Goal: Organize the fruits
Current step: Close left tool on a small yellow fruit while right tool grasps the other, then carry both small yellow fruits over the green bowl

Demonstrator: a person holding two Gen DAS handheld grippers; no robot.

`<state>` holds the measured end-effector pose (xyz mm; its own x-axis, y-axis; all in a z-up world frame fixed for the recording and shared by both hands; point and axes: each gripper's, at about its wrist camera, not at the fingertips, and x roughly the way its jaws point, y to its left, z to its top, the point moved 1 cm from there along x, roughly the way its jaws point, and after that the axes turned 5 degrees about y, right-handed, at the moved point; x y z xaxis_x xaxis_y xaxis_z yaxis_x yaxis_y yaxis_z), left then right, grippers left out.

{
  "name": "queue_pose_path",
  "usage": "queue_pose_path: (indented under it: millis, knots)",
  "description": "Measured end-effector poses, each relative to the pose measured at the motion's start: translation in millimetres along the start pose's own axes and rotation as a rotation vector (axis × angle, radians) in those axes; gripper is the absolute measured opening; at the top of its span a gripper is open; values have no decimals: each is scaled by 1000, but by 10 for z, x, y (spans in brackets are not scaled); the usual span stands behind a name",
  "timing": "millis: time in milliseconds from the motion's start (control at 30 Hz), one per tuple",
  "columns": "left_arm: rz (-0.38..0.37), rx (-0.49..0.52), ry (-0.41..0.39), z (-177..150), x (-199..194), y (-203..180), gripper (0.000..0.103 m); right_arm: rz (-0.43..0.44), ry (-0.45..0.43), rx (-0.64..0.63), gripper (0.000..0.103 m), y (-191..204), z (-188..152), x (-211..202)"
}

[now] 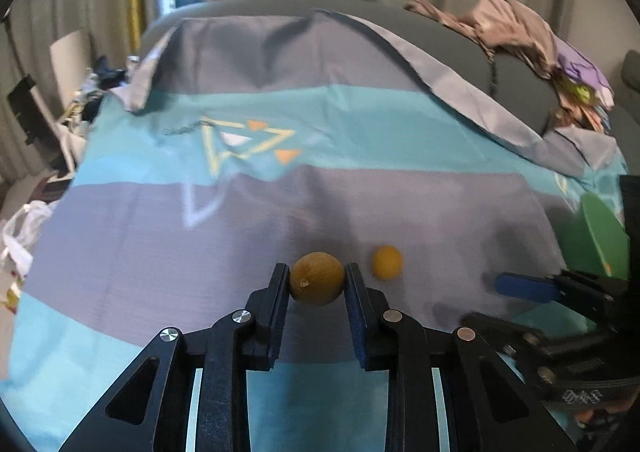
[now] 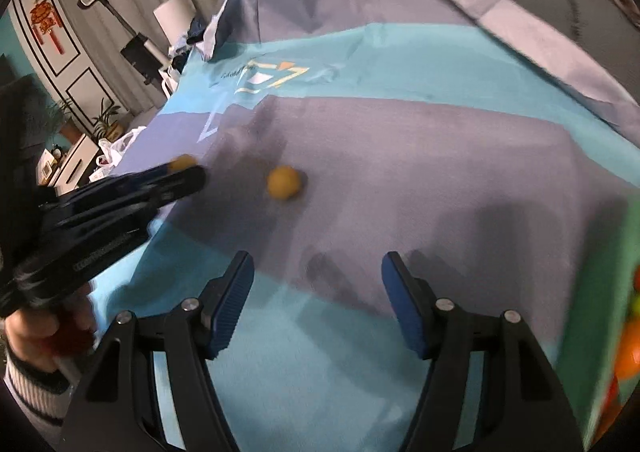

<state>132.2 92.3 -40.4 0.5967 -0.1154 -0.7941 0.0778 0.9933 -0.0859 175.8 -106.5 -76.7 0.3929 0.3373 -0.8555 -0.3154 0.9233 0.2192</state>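
Observation:
My left gripper (image 1: 317, 272) is shut on a round brown fruit (image 1: 317, 278) and holds it just above the striped blue and grey cloth (image 1: 240, 220). A smaller yellow fruit (image 1: 387, 261) lies on the cloth just right of it; it also shows in the right wrist view (image 2: 283, 182). My right gripper (image 2: 318, 264) is open and empty over the cloth, nearer than the yellow fruit. The left gripper (image 2: 188, 172) shows in the right wrist view at the left, with the brown fruit (image 2: 182, 162) at its tip. A green container (image 1: 602, 236) stands at the right edge.
The green container (image 2: 600, 332) holds orange and yellow fruits (image 2: 628, 352) at the right edge of the right wrist view. A pile of clothes (image 1: 520, 32) lies on the grey sofa back. Clutter and a white bag (image 1: 20, 228) sit off the cloth's left side.

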Motion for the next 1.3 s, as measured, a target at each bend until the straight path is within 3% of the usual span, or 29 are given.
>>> queue_pose_path:
  millis: [133, 300, 367, 500, 767, 1300]
  knots:
    - [26, -53, 0, 1, -2, 234, 28, -10, 30, -55, 63, 164, 231, 244]
    - [20, -102, 11, -61, 13, 460, 27, -35, 62, -105, 51, 312, 405, 478]
    - [17, -110, 13, -85, 13, 505, 28, -54, 84, -119, 39, 343, 451, 568]
    - [11, -119, 14, -109, -3, 560, 27, -85, 75, -149, 27, 365, 485, 588]
    - [-7, -97, 9, -179, -177, 456, 27, -88, 40, -150, 27, 429, 350, 325]
    - [-70, 43, 25, -472, -526, -287, 27, -135, -109, -60, 27, 265, -505, -759]
